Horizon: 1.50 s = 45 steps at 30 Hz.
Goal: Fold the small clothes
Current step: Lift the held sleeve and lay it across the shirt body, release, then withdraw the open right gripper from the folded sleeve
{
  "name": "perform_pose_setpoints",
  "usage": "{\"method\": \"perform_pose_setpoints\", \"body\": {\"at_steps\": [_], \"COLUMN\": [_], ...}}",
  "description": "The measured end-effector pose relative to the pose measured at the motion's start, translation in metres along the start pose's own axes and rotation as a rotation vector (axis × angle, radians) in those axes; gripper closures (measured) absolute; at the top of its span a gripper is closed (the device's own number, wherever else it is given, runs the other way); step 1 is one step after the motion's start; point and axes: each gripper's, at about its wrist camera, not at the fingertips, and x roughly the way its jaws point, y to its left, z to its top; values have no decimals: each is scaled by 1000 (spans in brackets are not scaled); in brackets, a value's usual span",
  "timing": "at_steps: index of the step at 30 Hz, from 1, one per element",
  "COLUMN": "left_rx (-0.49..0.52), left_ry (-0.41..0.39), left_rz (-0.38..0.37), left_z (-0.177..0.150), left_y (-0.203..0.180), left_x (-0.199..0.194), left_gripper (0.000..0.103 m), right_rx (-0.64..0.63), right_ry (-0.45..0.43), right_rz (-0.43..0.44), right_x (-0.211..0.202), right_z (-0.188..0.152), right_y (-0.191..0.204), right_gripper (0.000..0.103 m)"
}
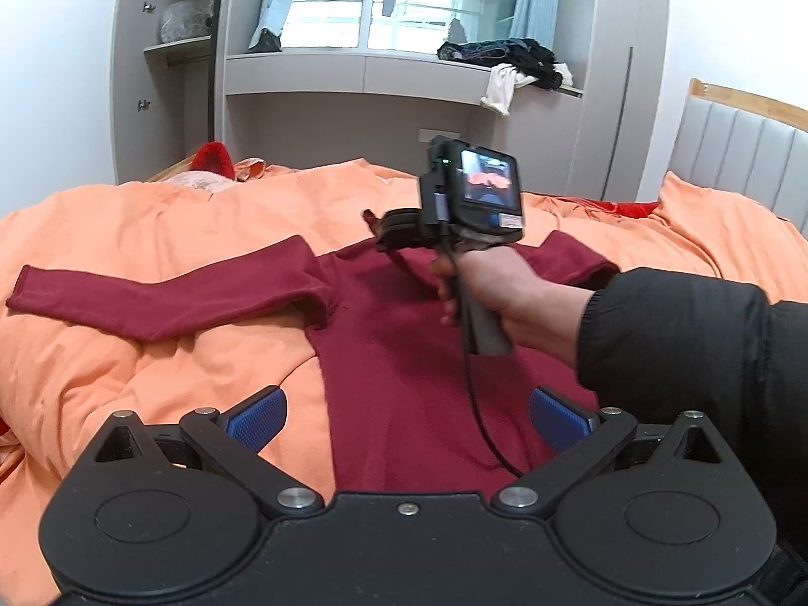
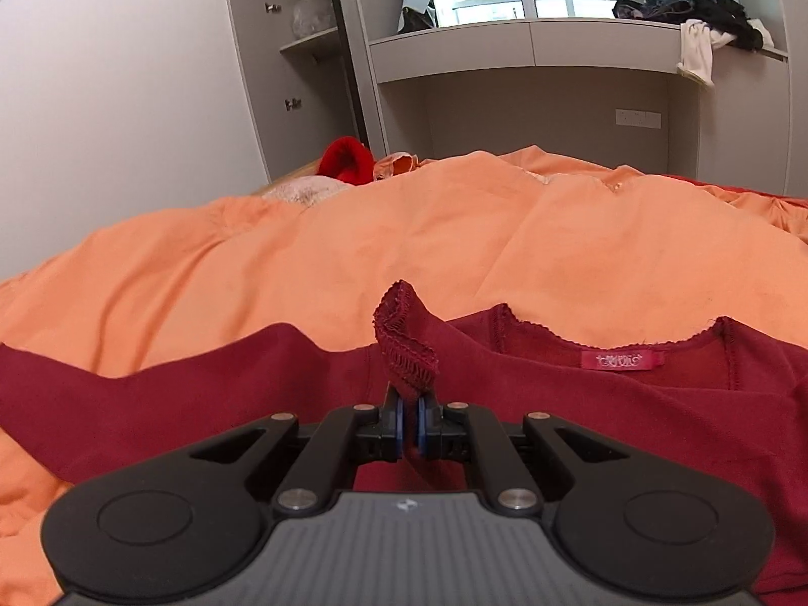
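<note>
From your left wrist view, you are over a bed covered by a rumpled orange duvet [image 1: 151, 232], with a padded grey headboard [image 1: 742, 156] at the right edge and white walls around. Behind the bed stands a grey built-in unit with a window ledge [image 1: 353, 63], where a heap of dark and white clothes [image 1: 510, 63] hangs partly over the edge; a side shelf to the left holds a wrapped bundle [image 1: 182, 20]. The dark red long-sleeved top [image 1: 404, 333] lies spread flat on the duvet, one sleeve stretched out to the left. Your left claw [image 1: 408, 416] hangs above its lower body, blue pads wide apart with nothing between them. Your right hand [image 1: 505, 298], in a black sleeve, grips the handle of the other tool over the top's chest. From your right wrist view, the same grey unit and orange duvet fill the background, with a bright red fluffy item [image 2: 346, 159] at the far side of the bed. Your right claw [image 2: 410, 426] is clamped on the ribbed cuff [image 2: 406, 348] of a sleeve, which stands up just left of the neckline. Inside the collar sits a pink label [image 2: 622, 360] with pale writing too small to read.
</note>
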Motion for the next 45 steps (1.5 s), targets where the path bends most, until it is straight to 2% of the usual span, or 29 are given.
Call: {"method": "perform_pose_setpoints", "body": {"at_steps": [5, 7, 13, 15, 17, 18, 19, 21, 24, 26, 29, 31, 32, 33, 36, 38, 39, 40, 43, 45], "left_rx": [14, 14, 21, 20, 20, 18, 16, 10, -3, -9, -13, -11, -8, -7, -5, 2, 5, 9, 23, 28], "left_ry": [2, 5, 1, 5, 8, 6, 5, 5, 8, 14, 20, 17, 17, 19, 28, 33, 35, 37, 48, 51], "left_rz": [-9, -11, -15, -13, -11, -10, -9, -7, 0, 6, 1, 1, 4, 6, 6, 8, 8, 8, 14, 20], "left_z": [0, -1, -1, -1, -1, -1, -1, 0, 1, 0, -1, -1, -1, -1, 0, 0, 0, -1, -3, -3], "left_y": [-5, -6, -6, -5, -4, -3, -3, -3, -3, -1, 0, 0, 0, -1, -4, -7, -8, -10, -13, -13], "left_x": [1, 2, 2, 3, 3, 3, 3, 2, 2, 3, 3, 2, 3, 4, 9, 12, 13, 14, 18, 19], "left_gripper": [0, 0, 0, 0, 0, 0, 0, 0, 0, 0, 0, 0, 0, 0, 1, 0, 0, 0, 0, 0], "right_rx": [24, 15, -19, -30, -34, -26, -18, 7, 67, 82, 99, 86, 86, 102, 153, 133, 145, 166, 177, 152], "right_ry": [-92, -58, 24, 83, 142, 166, 176, 157, 88, 57, 74, 78, 74, 72, 165, 211, 213, 209, 185, 103], "right_rz": [51, 55, 40, 13, -5, 6, 19, 34, 123, 123, 44, -39, -87, -117, -179, -245, -238, -217, -210, -203], "right_x": [-9, 0, 25, 39, 53, 57, 59, 54, 21, -9, -50, -76, -89, -100, -111, -111, -111, -113, -125, -139], "right_z": [23, 29, 17, 12, 6, 4, 1, -2, 5, 10, 15, 16, 15, 11, -13, -34, -43, -48, -38, -22], "right_y": [-1, 3, 21, 28, 34, 35, 36, 38, 26, 6, -50, -96, -120, -142, -190, -209, -216, -222, -221, -220], "right_gripper": [97, 97, 97, 97, 89, 79, 59, 36, 36, 32, 35, 60, 66, 68, 68, 76, 80, 80, 79, 79]}}
